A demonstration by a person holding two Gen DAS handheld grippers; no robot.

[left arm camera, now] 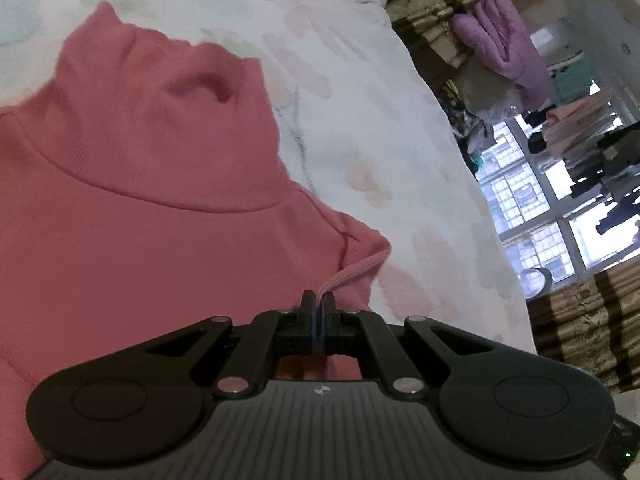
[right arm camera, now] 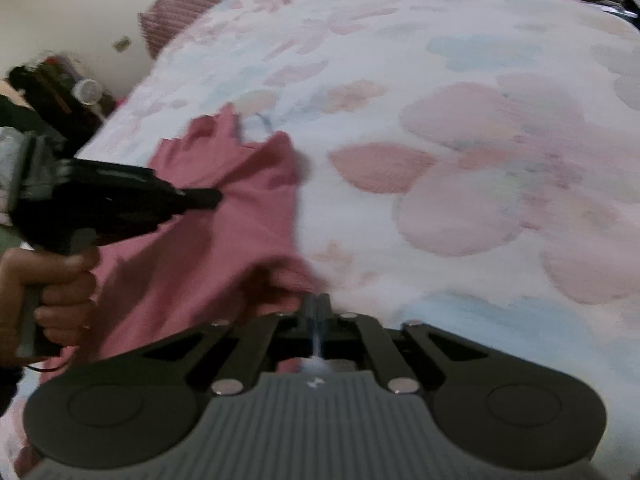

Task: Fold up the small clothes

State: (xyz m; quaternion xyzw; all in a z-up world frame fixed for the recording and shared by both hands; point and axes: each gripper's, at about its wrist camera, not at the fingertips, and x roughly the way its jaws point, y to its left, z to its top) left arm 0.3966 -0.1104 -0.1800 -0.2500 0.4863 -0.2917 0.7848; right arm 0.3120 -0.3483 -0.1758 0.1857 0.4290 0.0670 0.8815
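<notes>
Both grippers' jaws pinch the pink top (left arm camera: 140, 200).

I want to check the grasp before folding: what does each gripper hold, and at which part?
The left gripper pinches the pink turtleneck at a ribbed edge near its shoulder. The right gripper is shut at another edge; blur hides which part.
</notes>
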